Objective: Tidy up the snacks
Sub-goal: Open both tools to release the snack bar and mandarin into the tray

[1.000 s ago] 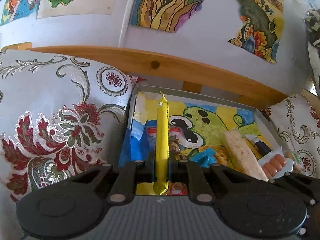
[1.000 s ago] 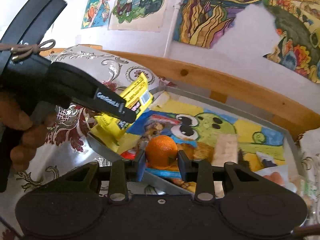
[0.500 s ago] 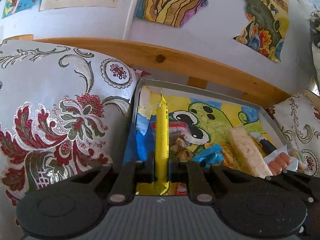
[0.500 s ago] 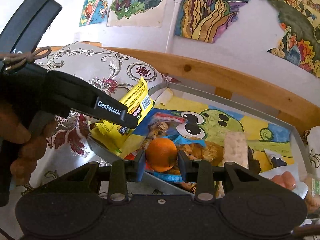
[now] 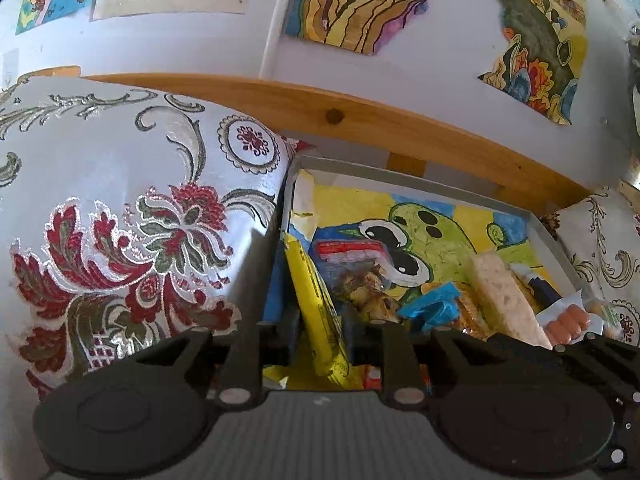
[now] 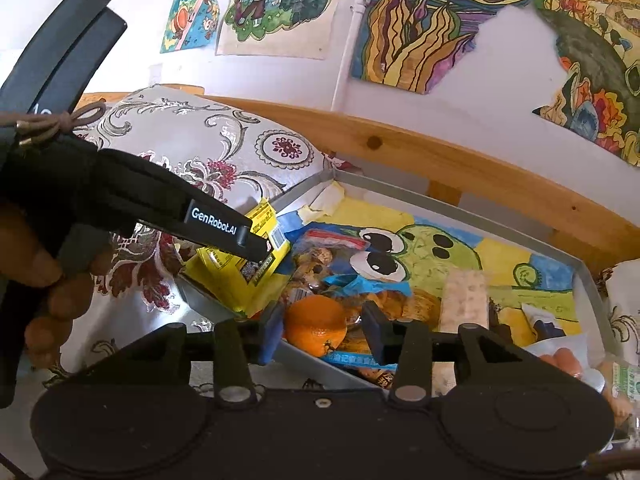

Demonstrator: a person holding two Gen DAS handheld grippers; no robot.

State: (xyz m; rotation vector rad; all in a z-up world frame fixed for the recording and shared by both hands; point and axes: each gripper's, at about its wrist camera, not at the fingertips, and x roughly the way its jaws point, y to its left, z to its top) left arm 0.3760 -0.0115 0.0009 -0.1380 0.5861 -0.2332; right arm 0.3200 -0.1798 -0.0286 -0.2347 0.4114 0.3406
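Note:
A grey tray (image 5: 400,172) with a frog drawing on its floor holds several snacks. My left gripper (image 5: 320,328) is open at the tray's near left corner. A yellow packet (image 5: 316,304) leans left between its fingers, loose. In the right wrist view that same packet (image 6: 236,276) rests on the tray's corner under the left gripper's finger (image 6: 224,226). My right gripper (image 6: 324,332) is open around an orange (image 6: 316,324). The fruit sits on the packets at the tray's (image 6: 440,204) front edge, with a gap at its right side.
Also in the tray are a pale rice bar (image 5: 500,292), a blue-wrapped packet (image 5: 432,308), a clear bag of nuts (image 5: 368,284) and small sausages (image 5: 568,322). A patterned cushion (image 5: 120,200) presses the tray's left side. A wooden rail (image 5: 400,120) runs behind. A person's hand (image 6: 44,280) holds the left gripper.
The left gripper lowered toward the tray and its fingers spread; the yellow packet went from upright to leaning left. The right fingers widened slightly and the orange settled lower.

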